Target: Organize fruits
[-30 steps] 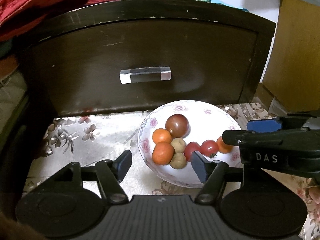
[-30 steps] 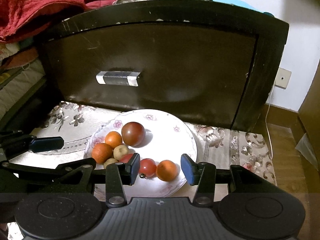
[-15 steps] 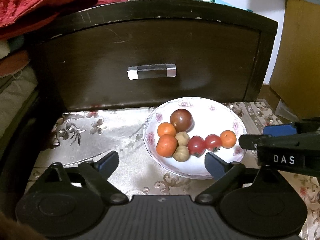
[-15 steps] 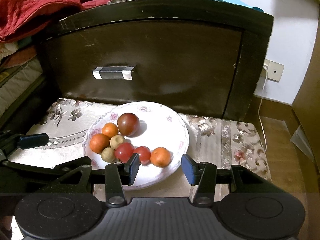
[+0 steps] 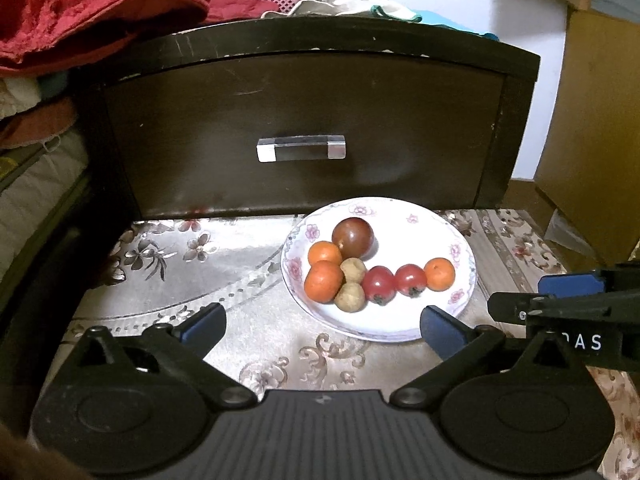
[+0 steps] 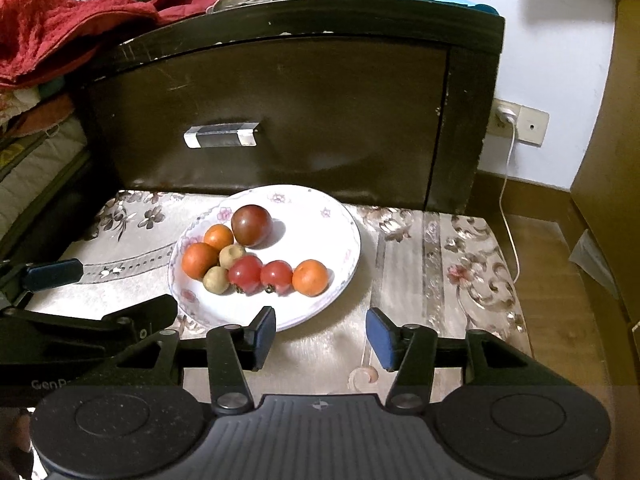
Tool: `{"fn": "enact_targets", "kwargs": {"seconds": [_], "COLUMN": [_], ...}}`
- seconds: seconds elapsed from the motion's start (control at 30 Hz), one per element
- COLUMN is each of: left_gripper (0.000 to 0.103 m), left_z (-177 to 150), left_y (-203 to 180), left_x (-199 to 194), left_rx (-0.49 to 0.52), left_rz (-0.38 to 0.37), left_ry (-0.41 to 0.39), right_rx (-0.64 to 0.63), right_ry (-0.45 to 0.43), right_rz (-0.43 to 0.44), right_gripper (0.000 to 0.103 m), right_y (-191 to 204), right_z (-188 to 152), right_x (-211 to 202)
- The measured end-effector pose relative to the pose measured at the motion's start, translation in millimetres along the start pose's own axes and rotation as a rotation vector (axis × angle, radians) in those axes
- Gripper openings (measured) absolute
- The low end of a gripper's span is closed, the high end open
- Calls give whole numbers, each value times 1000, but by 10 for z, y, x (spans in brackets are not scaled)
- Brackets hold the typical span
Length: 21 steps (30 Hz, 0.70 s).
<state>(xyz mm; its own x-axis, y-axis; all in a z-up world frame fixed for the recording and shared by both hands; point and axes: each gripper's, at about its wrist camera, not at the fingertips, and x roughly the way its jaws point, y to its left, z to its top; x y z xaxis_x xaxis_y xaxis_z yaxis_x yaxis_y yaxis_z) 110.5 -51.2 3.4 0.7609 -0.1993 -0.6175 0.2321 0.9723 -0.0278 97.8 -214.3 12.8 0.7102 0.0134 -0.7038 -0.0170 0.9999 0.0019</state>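
left gripper [image 5: 322,328]: black ribbed body, two round discs, silver pivot screws, blue-padded fingers [image 5: 440,330] | right gripper [image 6: 322,332]: same black build, blue pads, white "DAS" lettering on its side

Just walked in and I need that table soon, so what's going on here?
A person is sorting fruit with two hand-held grippers. All the fruit sits on the floral plate. The left hand-held gripper is wide open and empty; the right hand-held gripper is opening, with nothing between its pads. Neither touches any fruit.
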Motion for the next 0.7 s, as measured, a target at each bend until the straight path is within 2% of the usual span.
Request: {"fn": "enact_targets", "kwargs": {"seconds": [0.17, 0.7], "left_gripper": [103, 103], "left_z": [-76, -343], "left_y": [-33, -72], "left_x": [-96, -417], "left_rx": [17, 24], "left_rz": [22, -6], "left_ry": [-6, 35], "right_rx": [9, 32], "right_ry": [7, 26], "right_rz": [-1, -10], "right_gripper": [49, 50], "right_y": [-3, 54], "right_z": [-89, -401], "right_x": [-78, -415]}}
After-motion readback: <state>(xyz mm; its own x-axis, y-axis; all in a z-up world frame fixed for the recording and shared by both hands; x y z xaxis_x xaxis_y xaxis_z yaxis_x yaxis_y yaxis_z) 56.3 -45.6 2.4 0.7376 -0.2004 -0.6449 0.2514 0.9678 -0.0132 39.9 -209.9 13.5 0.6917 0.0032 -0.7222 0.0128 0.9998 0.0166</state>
